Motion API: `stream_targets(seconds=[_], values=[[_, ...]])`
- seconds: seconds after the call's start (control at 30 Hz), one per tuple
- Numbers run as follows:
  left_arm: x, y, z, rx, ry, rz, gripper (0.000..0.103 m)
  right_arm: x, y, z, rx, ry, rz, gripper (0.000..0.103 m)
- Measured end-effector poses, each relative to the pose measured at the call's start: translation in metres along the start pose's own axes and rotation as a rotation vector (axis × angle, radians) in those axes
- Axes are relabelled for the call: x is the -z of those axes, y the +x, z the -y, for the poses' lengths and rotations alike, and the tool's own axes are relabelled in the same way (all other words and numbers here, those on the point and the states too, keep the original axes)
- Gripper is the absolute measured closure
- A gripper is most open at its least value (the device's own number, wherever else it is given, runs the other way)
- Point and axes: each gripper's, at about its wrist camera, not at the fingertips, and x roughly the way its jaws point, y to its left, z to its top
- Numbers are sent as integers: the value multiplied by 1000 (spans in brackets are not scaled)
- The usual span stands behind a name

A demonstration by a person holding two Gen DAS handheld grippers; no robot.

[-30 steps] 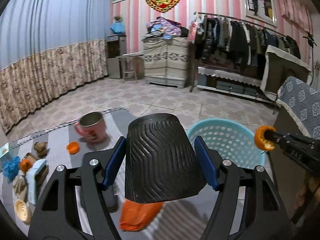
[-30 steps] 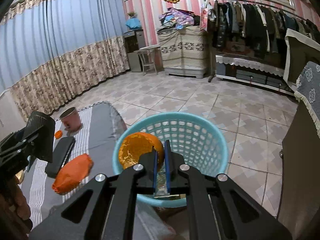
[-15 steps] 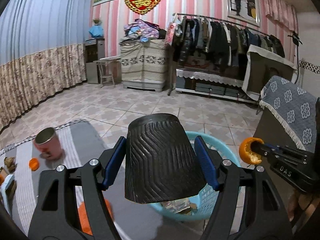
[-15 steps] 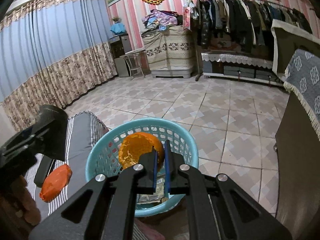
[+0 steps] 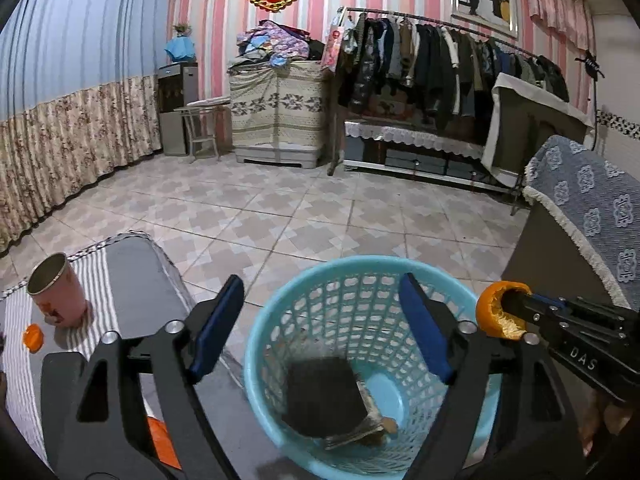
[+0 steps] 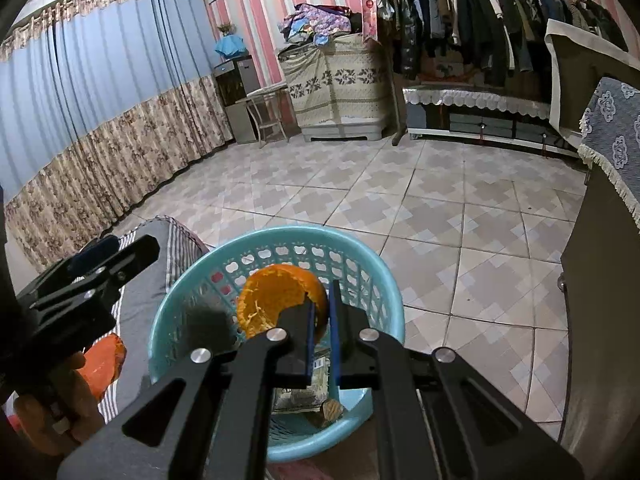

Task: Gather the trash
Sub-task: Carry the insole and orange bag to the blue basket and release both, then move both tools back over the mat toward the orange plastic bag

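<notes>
Left gripper [image 5: 320,320] jaws opening and empty above basket [image 5: 272,316]; right gripper [image 6: 320,312] clamped on orange peel [image 6: 276,292], risking a drop outside if released off the rim.

Left gripper [image 5: 322,320] jaws opening, now empty; black cup [image 5: 324,396] dropped out, lies inside basket [image 5: 260,332]. Both grippers shifted over basket.

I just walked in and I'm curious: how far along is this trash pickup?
Partly done. A black cup and some wrappers already lie in the blue basket. The left gripper is opening, empty, above it. In hand: the right gripper is shut on an orange peel over the basket. Left: a small peel scrap by the pink mug and an orange wrapper.
</notes>
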Motion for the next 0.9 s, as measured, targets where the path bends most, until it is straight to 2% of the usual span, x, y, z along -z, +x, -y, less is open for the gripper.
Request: stream_targets(seconds=[0.07,0.17,0.3,0.5,0.57,0.6,0.63,0.7,0.73,0.9], values=[[0,-2,-2,-15,2,3,21,0,5,-2,-2,-3,-5,96],[-3,-8,-7,-88,16,22,17,0,13,-8,-7,-15,-15,96],[-7,-25,-23,-132,-13,45,12,-1,24,-20,-13,-36,-26,96],[-11,-51,-45,-206,-34,75,7,-3,40,-31,-15,-40,-53,90],[-11,-60,-53,-223,-45,83,7,-2,42,-36,-17,-44,-64,60],[-12,-63,-58,-226,-54,85,7,-1,44,-39,-13,-54,-64,54],[-11,-66,-62,-227,-61,85,6,0,44,-41,-10,-62,-61,47],[-7,-73,-69,-240,-74,87,6,0,46,-46,0,-77,-65,42],[-7,-76,-72,-248,-76,90,6,0,46,-47,4,-78,-67,34],[-3,-90,-84,-276,-83,102,6,0,29,-55,24,-99,-3,13]])
